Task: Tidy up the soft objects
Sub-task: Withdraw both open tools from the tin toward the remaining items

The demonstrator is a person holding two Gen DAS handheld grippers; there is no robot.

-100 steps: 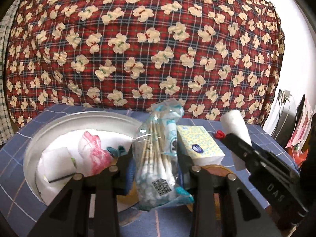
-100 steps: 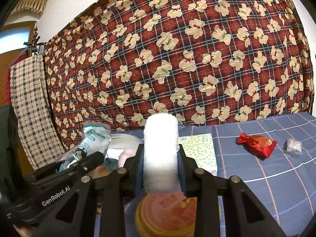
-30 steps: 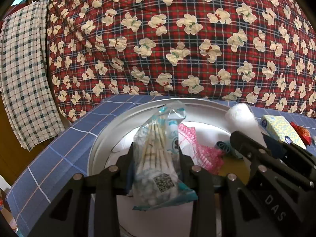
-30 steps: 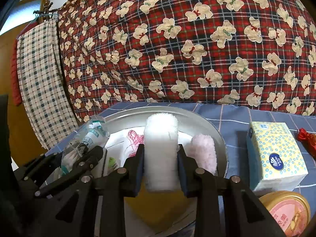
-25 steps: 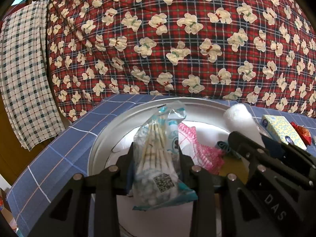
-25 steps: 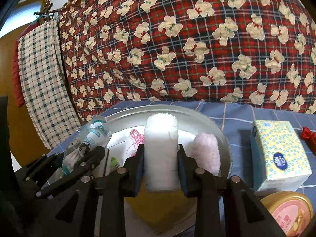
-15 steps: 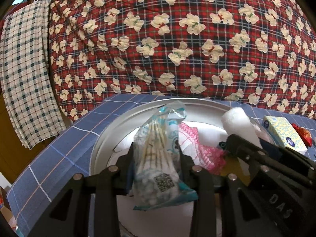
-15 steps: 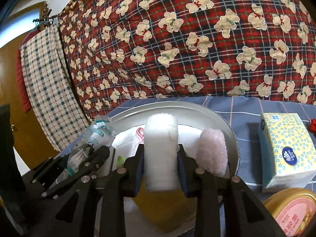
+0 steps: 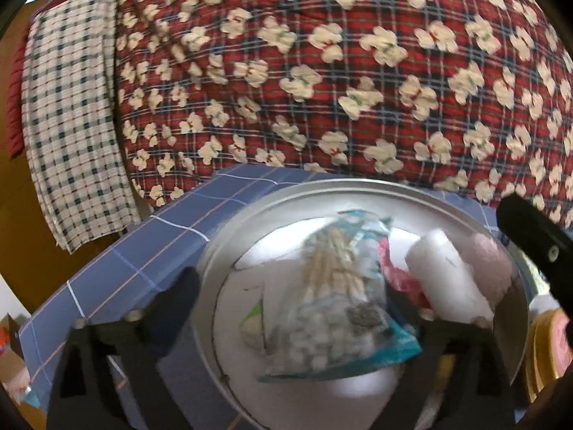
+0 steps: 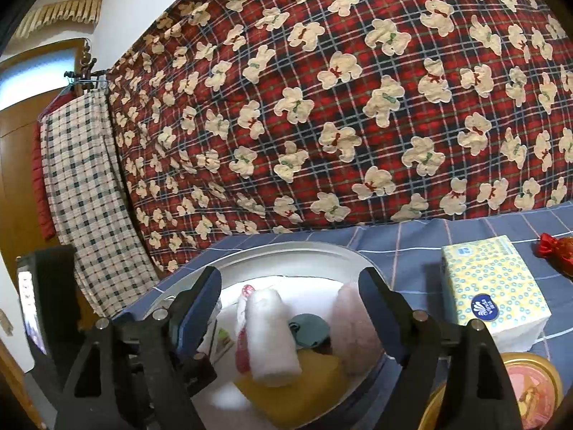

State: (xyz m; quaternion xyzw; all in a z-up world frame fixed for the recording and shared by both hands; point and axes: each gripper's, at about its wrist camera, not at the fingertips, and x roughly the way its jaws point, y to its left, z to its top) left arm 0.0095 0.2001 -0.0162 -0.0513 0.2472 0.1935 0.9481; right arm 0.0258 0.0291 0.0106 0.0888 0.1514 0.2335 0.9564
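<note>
A round metal basin (image 9: 286,197) (image 10: 286,251) sits on the blue checked cloth. In the left wrist view a clear bag of cotton swabs (image 9: 340,304) lies loose in the basin between the spread fingers of my left gripper (image 9: 304,308), which is open. A white rolled towel (image 10: 268,337) (image 9: 447,283) lies in the basin beside a pink rolled towel (image 10: 352,326) (image 9: 487,261). My right gripper (image 10: 290,301) is open above them, holding nothing. A teal item (image 10: 309,329) and a yellow one (image 10: 304,387) also lie inside.
A yellow tissue pack (image 10: 494,286) stands right of the basin. A round gold tin (image 10: 526,390) is at the lower right. A red pouch (image 10: 558,251) lies at the far right. A red plaid quilt (image 10: 358,107) rises behind; a checked towel (image 10: 86,186) hangs left.
Both grippers have opened. The bag of cotton swabs and the white rolled towel have dropped into the basin. The right gripper has lifted slightly.
</note>
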